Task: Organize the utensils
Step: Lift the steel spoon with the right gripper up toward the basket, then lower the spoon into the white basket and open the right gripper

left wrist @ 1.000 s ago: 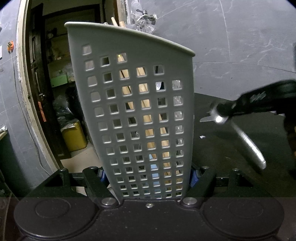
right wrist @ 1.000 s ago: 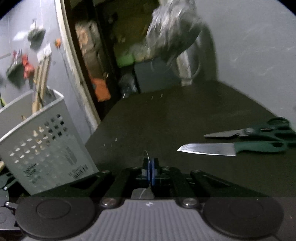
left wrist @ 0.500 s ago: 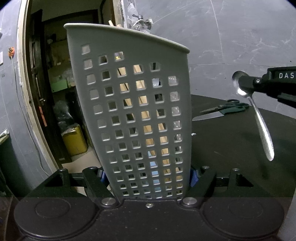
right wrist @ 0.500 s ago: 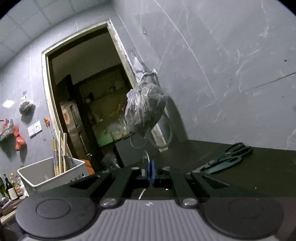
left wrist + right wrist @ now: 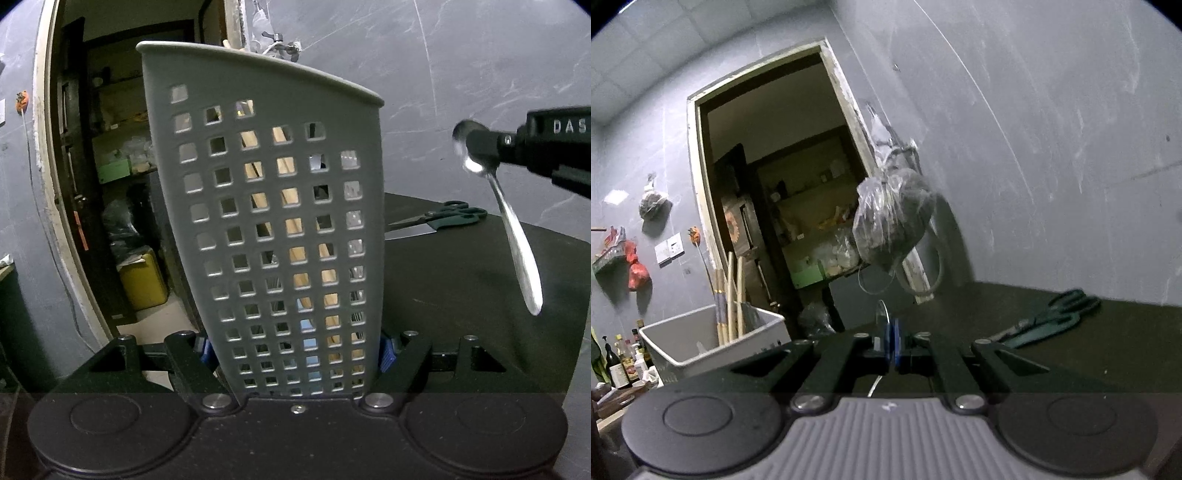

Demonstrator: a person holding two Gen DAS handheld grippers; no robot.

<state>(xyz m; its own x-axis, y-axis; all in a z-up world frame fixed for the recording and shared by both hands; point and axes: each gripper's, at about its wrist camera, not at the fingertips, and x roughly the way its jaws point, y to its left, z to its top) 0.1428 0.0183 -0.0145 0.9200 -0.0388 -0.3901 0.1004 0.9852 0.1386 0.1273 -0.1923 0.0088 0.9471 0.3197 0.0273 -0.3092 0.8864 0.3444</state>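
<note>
Left wrist view: the grey perforated utensil basket [image 5: 266,221] fills the middle, standing upright.
Left tongs [image 5: 295,354]: clamped on the basket's lower walls, blue pads pressed against either side.
Inside the basket: pale wooden chopsticks [image 5: 291,195] show through the square holes.
Right of the basket: the right tongs [image 5: 476,147] come in from the edge, pinching a metal spoon [image 5: 517,251] by its bowl end, handle hanging down and slanting away above the dark desk [image 5: 443,295].
Beyond the basket on the desk: green-handled scissors [image 5: 454,212] and a knife [image 5: 413,230] lie side by side, touching.

Right wrist view: the right tongs [image 5: 892,347] are pressed tight, with the thin edge of the spoon [image 5: 880,314] poking up between the blue pads.
Left of the tongs: the basket [image 5: 701,343], open top in sight, chopsticks [image 5: 733,299] standing in it.
Right of the tongs: the scissors [image 5: 1060,310] rest on the desk [image 5: 1108,350], somewhat blurred.
Behind the tongs: a clear plastic bag [image 5: 890,225] hangs on the grey wall beside a doorway.
</note>
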